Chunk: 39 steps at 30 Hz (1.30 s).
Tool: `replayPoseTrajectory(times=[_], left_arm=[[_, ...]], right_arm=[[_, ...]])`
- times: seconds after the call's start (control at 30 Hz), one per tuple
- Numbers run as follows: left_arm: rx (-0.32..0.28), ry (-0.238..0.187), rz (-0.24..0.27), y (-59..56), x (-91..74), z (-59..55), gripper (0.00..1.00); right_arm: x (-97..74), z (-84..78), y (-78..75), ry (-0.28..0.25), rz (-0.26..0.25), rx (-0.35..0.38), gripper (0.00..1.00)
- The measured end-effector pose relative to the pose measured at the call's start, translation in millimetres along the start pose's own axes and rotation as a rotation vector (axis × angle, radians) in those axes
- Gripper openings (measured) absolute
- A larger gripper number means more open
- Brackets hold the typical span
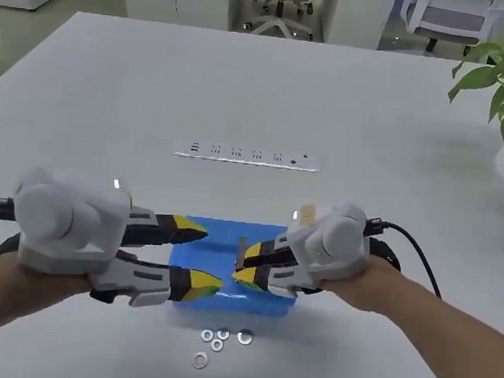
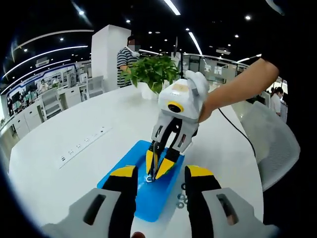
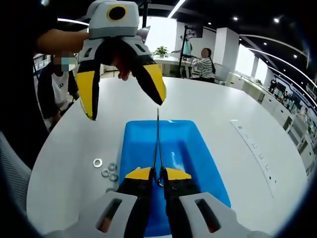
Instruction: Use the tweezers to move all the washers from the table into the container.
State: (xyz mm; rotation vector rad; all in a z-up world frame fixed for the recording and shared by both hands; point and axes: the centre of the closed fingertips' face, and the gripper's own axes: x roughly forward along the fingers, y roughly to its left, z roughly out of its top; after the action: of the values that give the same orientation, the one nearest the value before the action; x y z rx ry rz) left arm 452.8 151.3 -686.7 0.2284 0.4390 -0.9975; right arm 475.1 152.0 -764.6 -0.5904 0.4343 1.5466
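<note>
1. Right hand-held gripper (image 3: 158,175) is clenched on the tweezers (image 3: 158,141). The tips point out over the container (image 3: 198,153), which sits toward the table's near edge.
2. Left hand-held gripper (image 1: 195,254) is released, jaws spread, holding nothing, above the container's left part.
3. Washers (image 1: 217,345) lie in a loose cluster on the table (image 1: 240,88), just beside the container's near side, by the near edge. Whether the tweezer tips carry one is too small to tell.
4. Step, my read: fetch a washer. Tilt the tips down to the cluster and take the outlier first so the neighbours don't scatter.
5. Pinch across the rim with a steady squeeze. A thin, flat washer likely slips or flips otherwise.
6. Lift clear of the container wall and release low inside. The left could steady the container.
</note>
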Motion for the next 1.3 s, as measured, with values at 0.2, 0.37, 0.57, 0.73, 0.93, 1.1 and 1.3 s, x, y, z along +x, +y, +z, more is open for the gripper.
replayPoseTrajectory(times=[0.2,0.37,0.57,0.73,0.93,1.1,1.3], left_arm=[[0.035,-0.009,-0.029,3.7,13.3,7.6,0.31],[0.062,-0.003,-0.048,5.5,21.4,10.7,0.26],[0.091,-0.005,-0.080,5.8,28.3,15.5,0.19],[0.124,0.003,-0.116,1.0,31.8,15.7,0.11],[0.143,0.012,-0.132,-0.6,34.1,14.8,0.08],[0.161,0.010,-0.139,-1.7,34.6,15.9,0.07],[0.178,0.008,-0.146,-3.4,35.6,16.6,0.05]], right_arm=[[0.3,-2.6,1.2,0.004,0.005,0.001,0.10],[1.0,-4.0,2.0,0.007,0.012,-0.002,0.10],[0.5,-6.1,2.8,0.008,0.017,-0.002,0.10],[0.9,-5.8,3.1,0.006,0.025,-0.005,0.10],[1.5,-5.4,3.4,0.006,0.031,-0.013,0.10],[1.3,-5.7,2.8,0.010,0.027,-0.016,0.11],[0.3,-5.9,2.6,0.015,0.025,-0.019,0.12]])
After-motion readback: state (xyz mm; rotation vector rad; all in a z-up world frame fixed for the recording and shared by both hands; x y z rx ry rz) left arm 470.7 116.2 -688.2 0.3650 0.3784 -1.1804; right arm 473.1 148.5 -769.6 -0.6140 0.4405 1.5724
